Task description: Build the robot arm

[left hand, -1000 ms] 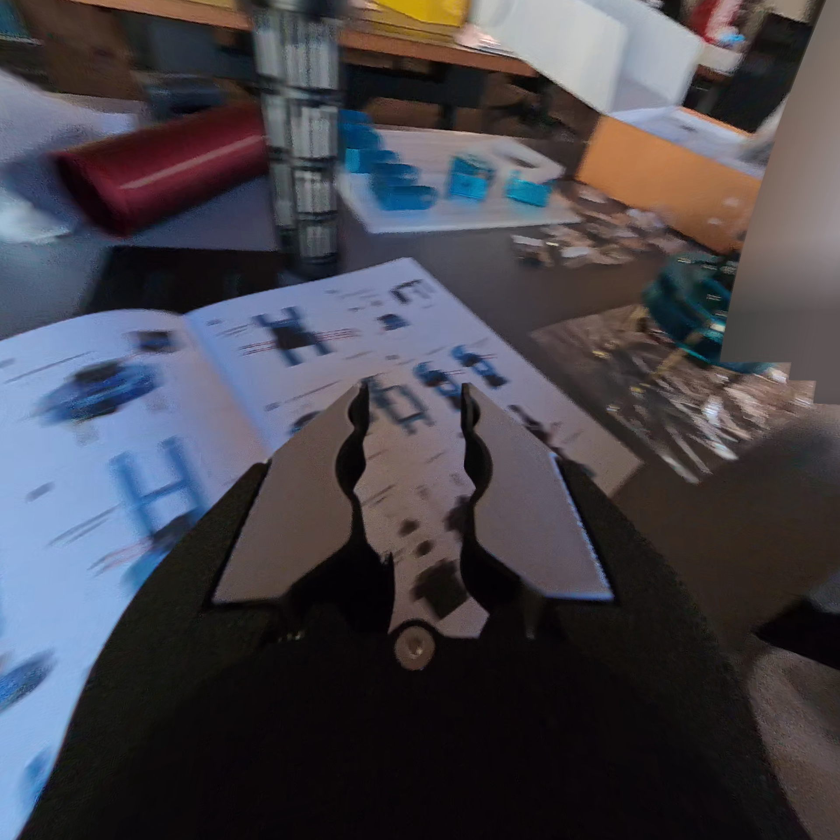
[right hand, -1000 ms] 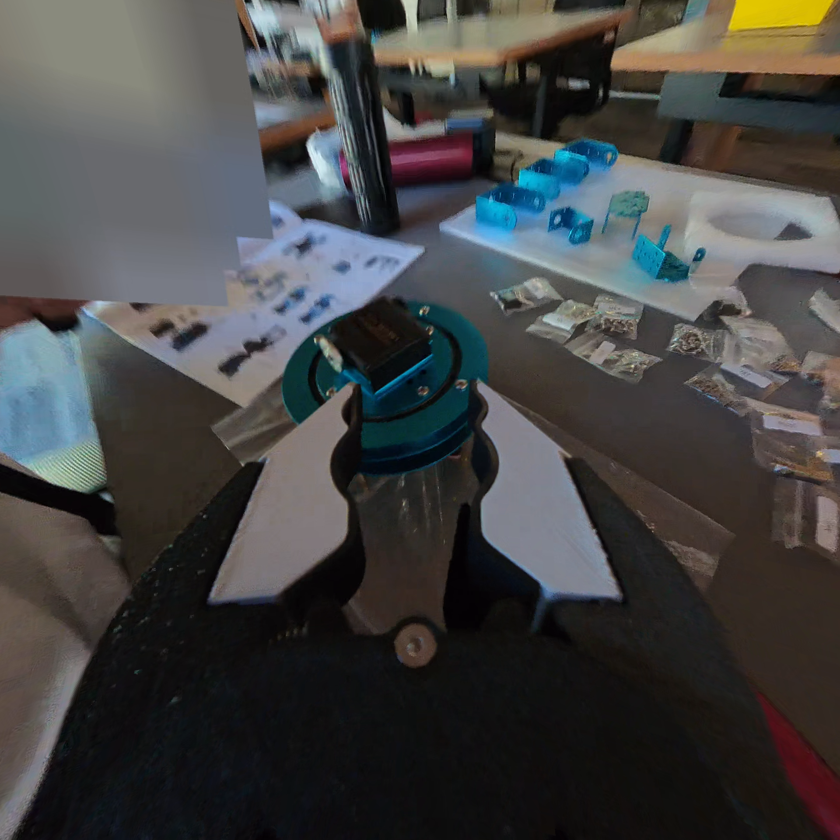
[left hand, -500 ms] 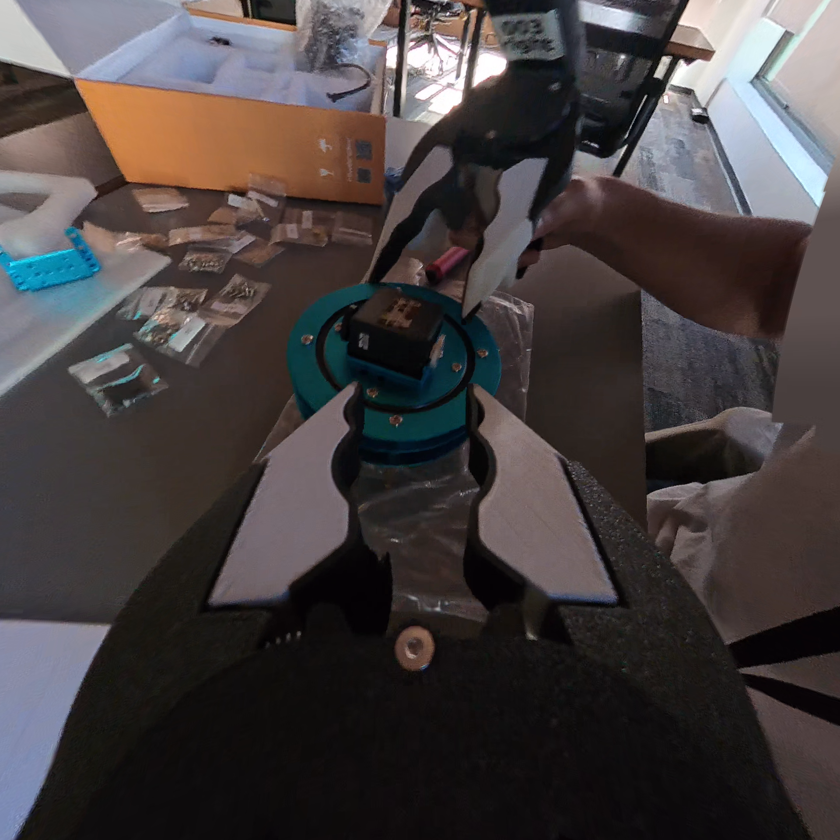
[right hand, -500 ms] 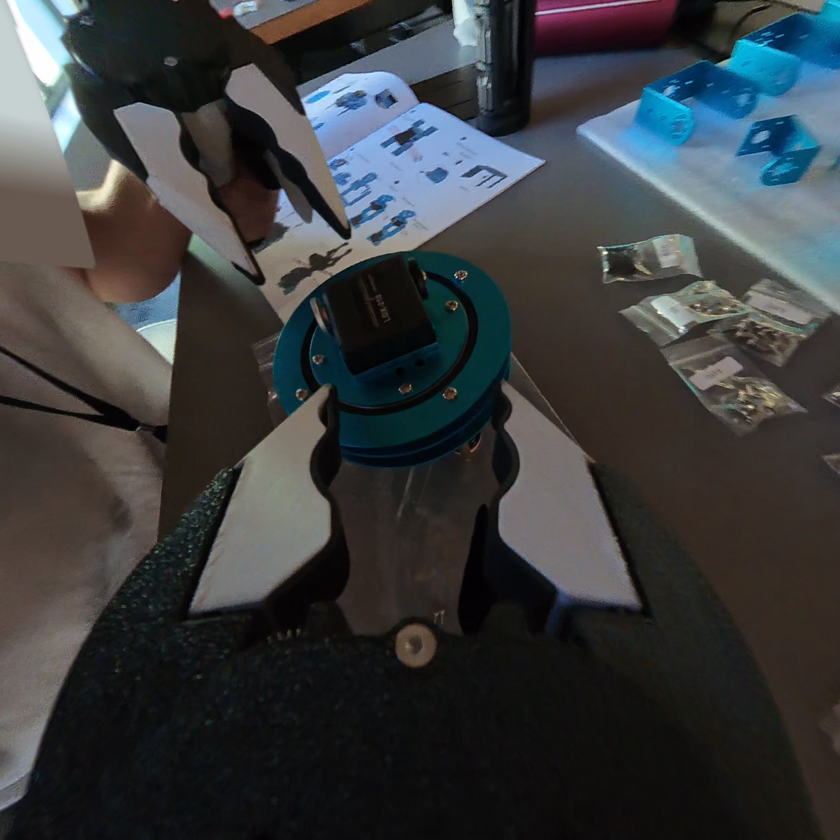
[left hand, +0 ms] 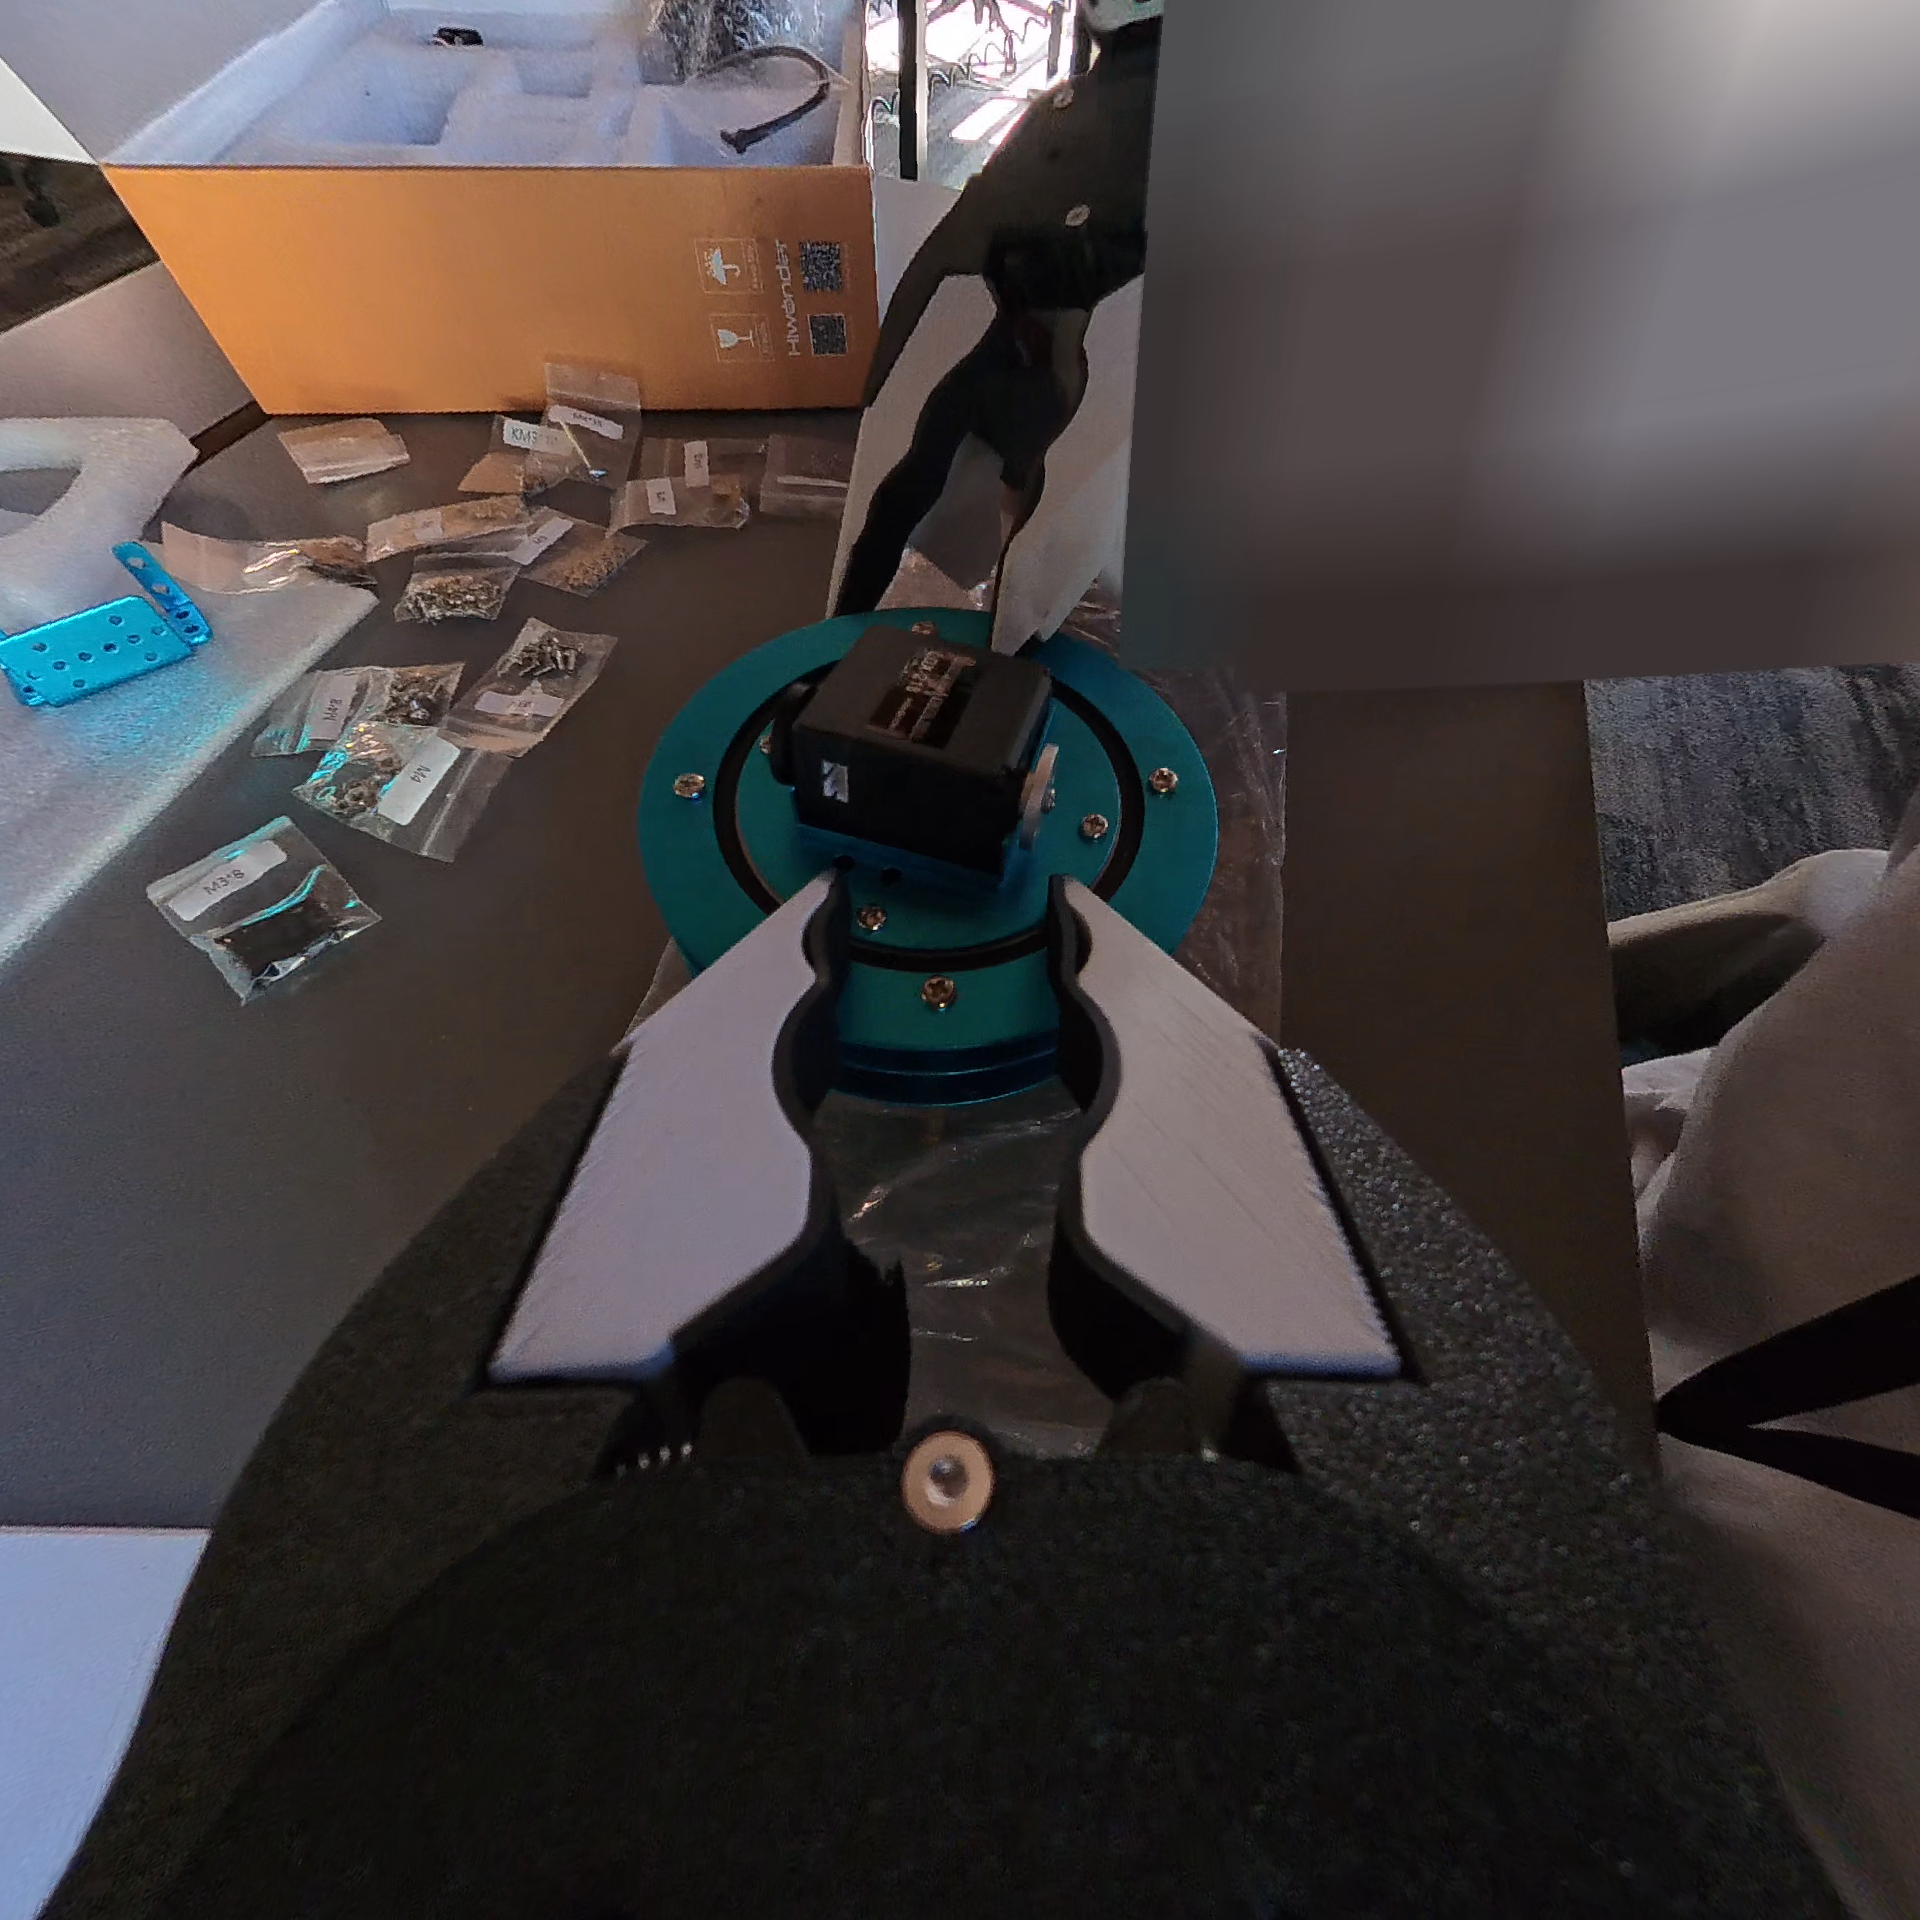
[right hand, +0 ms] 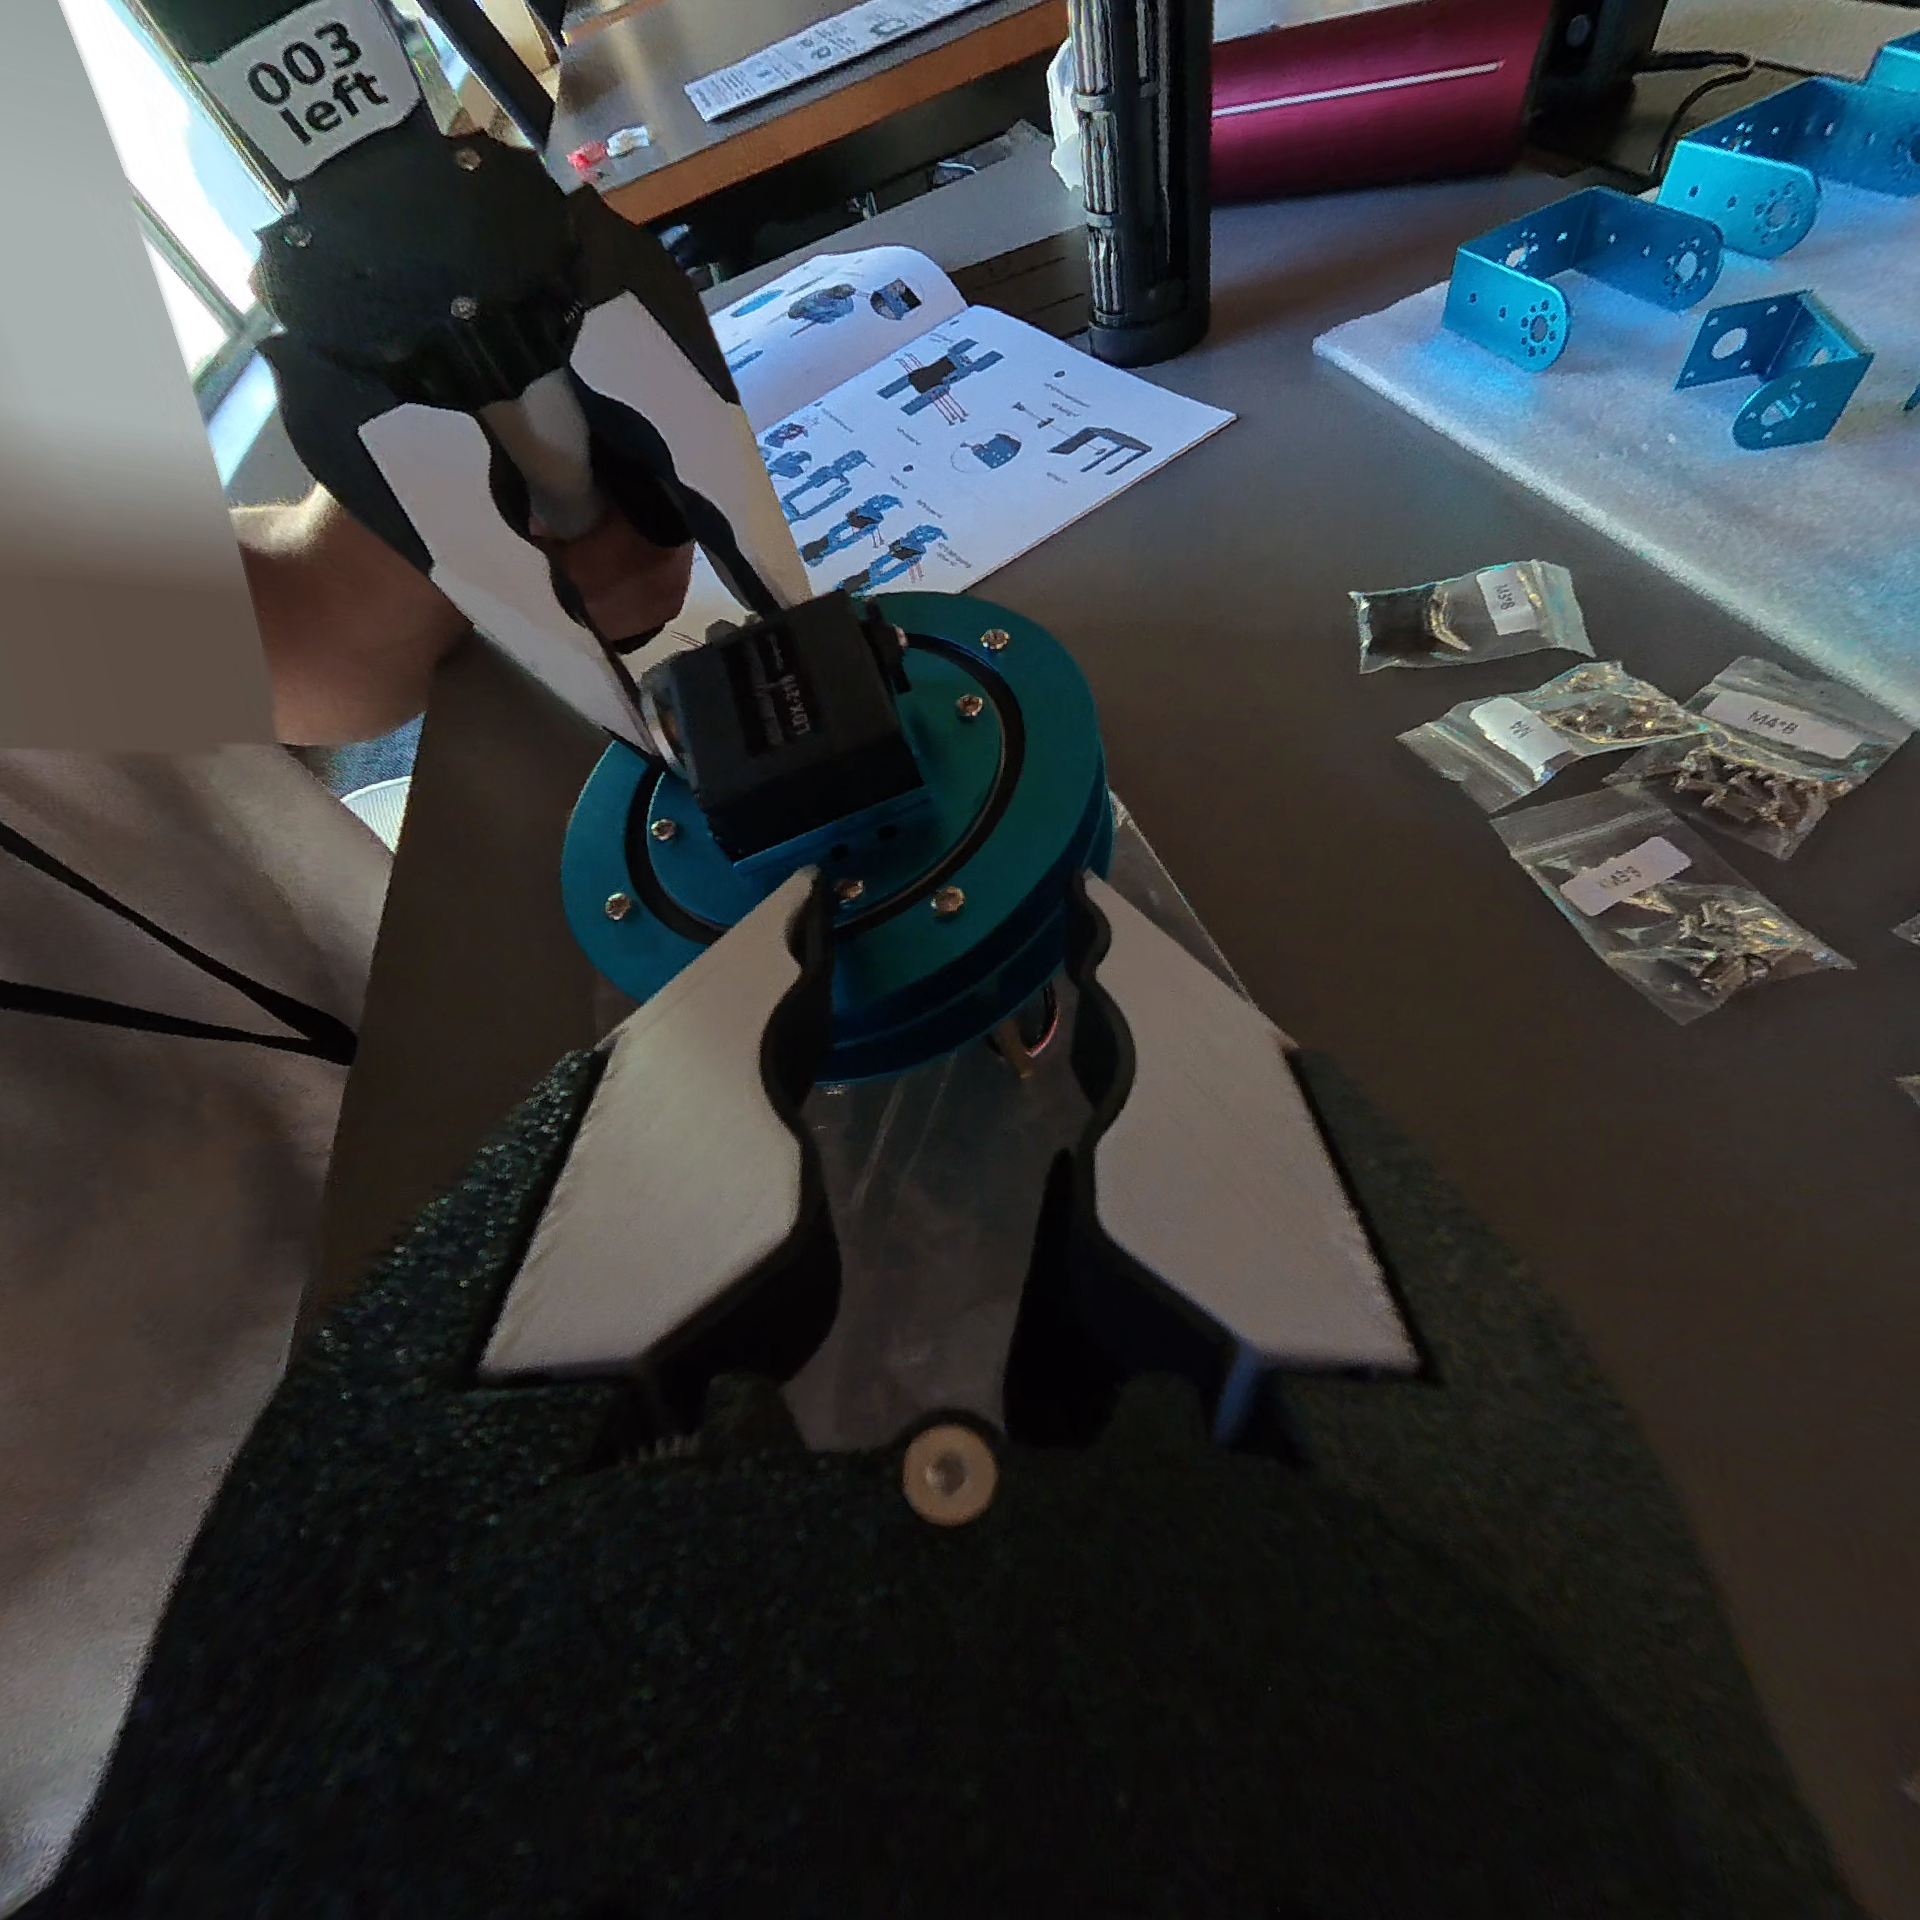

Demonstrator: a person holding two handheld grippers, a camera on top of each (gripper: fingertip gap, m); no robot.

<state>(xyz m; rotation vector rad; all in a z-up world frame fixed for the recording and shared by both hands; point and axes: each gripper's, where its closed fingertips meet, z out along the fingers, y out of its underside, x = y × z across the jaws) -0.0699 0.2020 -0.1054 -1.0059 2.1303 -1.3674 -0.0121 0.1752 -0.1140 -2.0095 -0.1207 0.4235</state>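
Observation:
A round blue base (left hand: pixel 707 831) with a black servo (left hand: pixel 914 748) mounted on top stands on a clear plastic bag (left hand: pixel 935 1195) on the dark table. My left gripper (left hand: pixel 943 883) is open, its tips over the base's near rim and either side of the servo's near end. My right gripper (right hand: pixel 948 896) is open on the opposite side, tips over the base (right hand: pixel 1018 831) just short of the servo (right hand: pixel 800 727). Each gripper shows in the other's view: the right gripper (left hand: pixel 927 629) behind the servo, the left gripper (right hand: pixel 722 675) straddling its far end. I cannot tell whether they touch it.
Several small bags of screws (left hand: pixel 416 769) (right hand: pixel 1662 904) lie beside the base. An orange box (left hand: pixel 499 281) stands behind. Blue metal brackets (right hand: pixel 1590 260) rest on white foam (right hand: pixel 1662 488). An open manual (right hand: pixel 987 416), a dark bottle (right hand: pixel 1143 208) and a red cylinder (right hand: pixel 1351 104) are nearby. My hands' fingertips stand some 7 centimeters from each other.
My left gripper swung from over the manual to the blue base and closed in on the servo. My right gripper rose over the base and moved nearer. Both stayed open.

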